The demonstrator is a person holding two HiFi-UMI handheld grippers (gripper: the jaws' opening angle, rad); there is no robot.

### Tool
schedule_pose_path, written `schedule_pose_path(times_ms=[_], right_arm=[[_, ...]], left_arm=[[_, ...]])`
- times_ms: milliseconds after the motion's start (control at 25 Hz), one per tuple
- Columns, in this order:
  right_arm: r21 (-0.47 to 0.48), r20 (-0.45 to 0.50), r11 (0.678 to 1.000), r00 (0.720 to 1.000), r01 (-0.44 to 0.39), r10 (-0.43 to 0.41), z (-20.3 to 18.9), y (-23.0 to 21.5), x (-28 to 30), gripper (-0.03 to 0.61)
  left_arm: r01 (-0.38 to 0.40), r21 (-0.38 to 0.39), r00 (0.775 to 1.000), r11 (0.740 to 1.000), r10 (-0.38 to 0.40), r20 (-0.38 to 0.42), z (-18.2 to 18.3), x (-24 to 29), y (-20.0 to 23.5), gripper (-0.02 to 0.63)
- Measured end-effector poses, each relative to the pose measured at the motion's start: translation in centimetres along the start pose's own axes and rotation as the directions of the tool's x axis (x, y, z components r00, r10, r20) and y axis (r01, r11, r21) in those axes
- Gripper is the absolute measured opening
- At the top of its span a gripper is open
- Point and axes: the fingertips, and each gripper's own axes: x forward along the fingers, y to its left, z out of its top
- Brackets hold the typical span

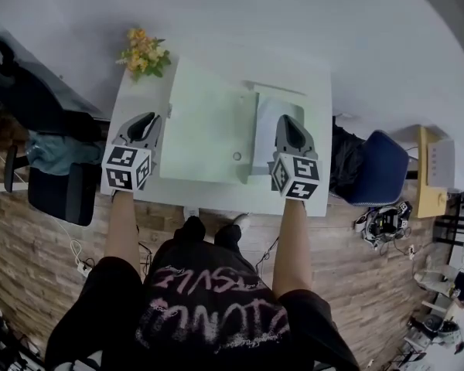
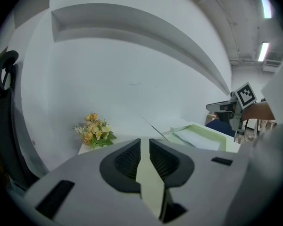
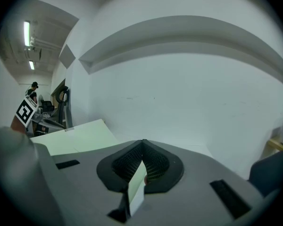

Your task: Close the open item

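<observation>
A pale green file box lies open on the white table. Its lid is flipped flat to the left, and its tray holds white paper. My left gripper hovers at the table's left edge, just left of the lid. Its jaws stand a narrow slit apart with nothing between them. My right gripper is over the tray's right side, its tips touching and holding nothing. The left gripper view shows the tray ahead on the right. In the right gripper view the lid appears on the left.
A yellow flower bunch stands at the table's far left corner, ahead of my left gripper. A black office chair is to the left. A blue chair and a yellow cabinet are to the right. A white wall runs behind the table.
</observation>
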Motion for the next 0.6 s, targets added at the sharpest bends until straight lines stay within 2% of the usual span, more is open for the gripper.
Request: schedule_pose_path(times_ms=[240, 400, 600], right_arm=[[0.014, 0.002, 1.0, 1.0, 0.026, -0.026, -0.3, -1.0, -0.5, 0.009], [0.019, 0.008, 0.999, 0.999, 0.042, -0.042, -0.3, -1.7, -1.3, 0.009], [0.033, 0.018, 0.997, 0.997, 0.072, -0.073, -0.5, -3.0, -2.8, 0.009]], left_arm=[[0.071, 0.019, 0.997, 0.997, -0.071, 0.011, 0.4, 0.8, -1.8, 0.073], [0.138, 0.036, 0.989, 0.99, -0.14, 0.041, 1.5, 1.0, -3.8, 0.077], [0.187, 0.077, 0.981, 0.979, -0.19, 0.042, 2.4, 1.7, -6.1, 0.077]])
